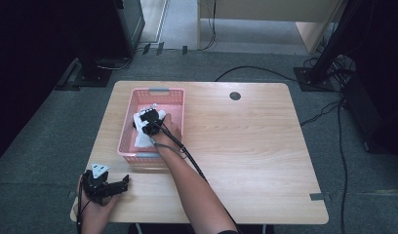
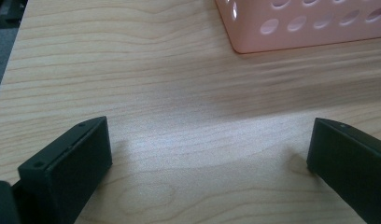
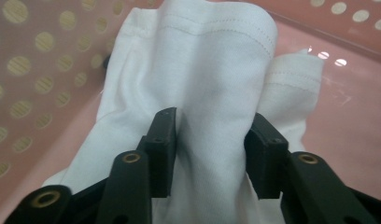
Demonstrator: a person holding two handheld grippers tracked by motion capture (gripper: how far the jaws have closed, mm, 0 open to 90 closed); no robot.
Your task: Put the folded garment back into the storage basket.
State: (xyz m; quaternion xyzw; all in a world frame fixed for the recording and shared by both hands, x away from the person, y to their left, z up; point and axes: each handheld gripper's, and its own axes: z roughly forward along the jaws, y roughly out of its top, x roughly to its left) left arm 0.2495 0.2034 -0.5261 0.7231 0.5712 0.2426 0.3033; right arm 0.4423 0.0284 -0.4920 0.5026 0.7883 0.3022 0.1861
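While the white cloth [image 3: 202, 93] lies bunched inside the pink basket [image 1: 138, 105] on the surface [image 1: 246, 146], ease the right tongs [image 3: 212, 149] apart: half open around a fold, perhaps just letting go. Keep the left tongs [image 2: 202, 158] wide open, empty, parked nearby.

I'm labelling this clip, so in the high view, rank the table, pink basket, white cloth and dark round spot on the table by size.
1. table
2. pink basket
3. white cloth, partly hidden by the right hand-held gripper
4. dark round spot
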